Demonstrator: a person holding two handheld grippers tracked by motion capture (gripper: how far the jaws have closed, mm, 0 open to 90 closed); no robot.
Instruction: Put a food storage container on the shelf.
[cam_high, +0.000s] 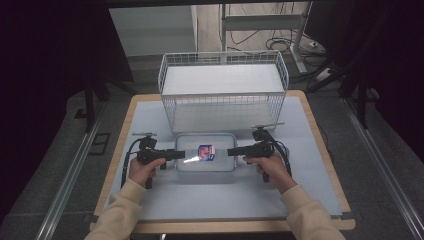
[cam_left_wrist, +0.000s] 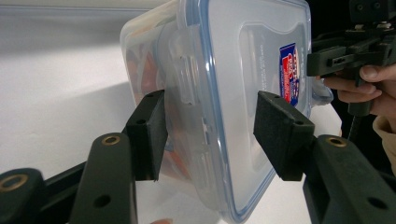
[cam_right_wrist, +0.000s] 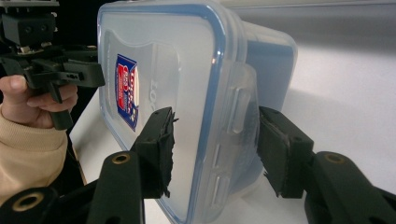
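The left claw is straddling the left end of the clear lidded container, one jaw under the box wall and one over the lid; in the left gripper view the pads are sitting just beside the plastic, with a sliver of gap on the lid side, so I cannot tell whether they are pressing. The right claw is doing the same at the opposite end, its jaws either side of the side latch, and there too contact is unclear. The container is resting on the white worktop, just in front of the white wire basket, its blue-rimmed lid on and the latches looking folded down. Judging from this, the approach is done and both ends are being bracketed; the firm grip, any lifting, and any move toward the basket or unlatching are all remaining
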